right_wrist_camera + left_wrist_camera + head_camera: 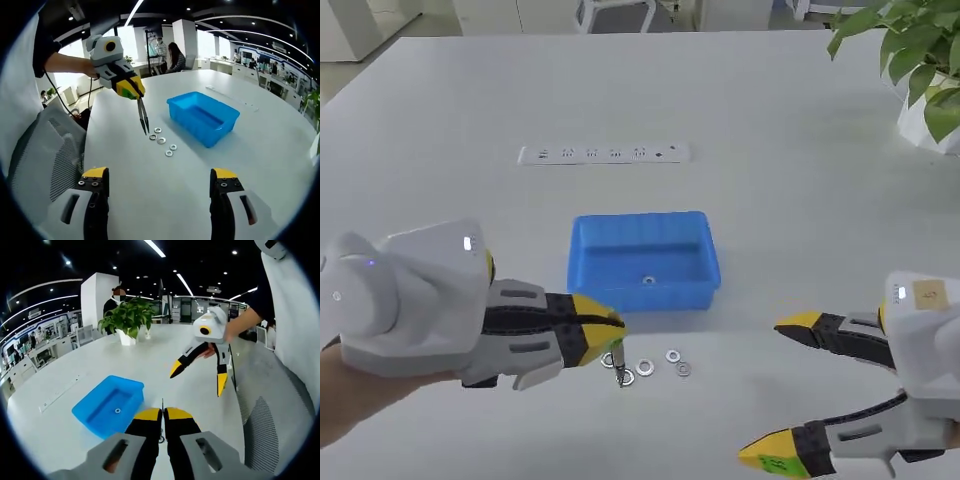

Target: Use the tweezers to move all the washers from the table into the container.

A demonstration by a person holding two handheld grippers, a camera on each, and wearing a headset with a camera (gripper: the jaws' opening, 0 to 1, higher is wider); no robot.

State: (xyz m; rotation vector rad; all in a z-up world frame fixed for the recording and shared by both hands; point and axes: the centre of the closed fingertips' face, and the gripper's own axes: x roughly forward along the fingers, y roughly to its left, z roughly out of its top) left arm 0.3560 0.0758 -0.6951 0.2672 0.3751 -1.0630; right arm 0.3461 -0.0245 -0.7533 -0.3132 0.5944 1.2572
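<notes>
Head view: L tool [617, 324] clenched on tweezers [619, 366] at washers [645, 369] nr container [640, 297] edge; R tool [765, 392] released.

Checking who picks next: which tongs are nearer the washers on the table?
Left. The left tongs, shut on tweezers, have the tips down at the washers; the right tongs hang open off to their right, apart.

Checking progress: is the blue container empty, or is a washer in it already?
Not empty. One washer lies on the floor of the blue container; more washers sit on the table beside it.
</notes>
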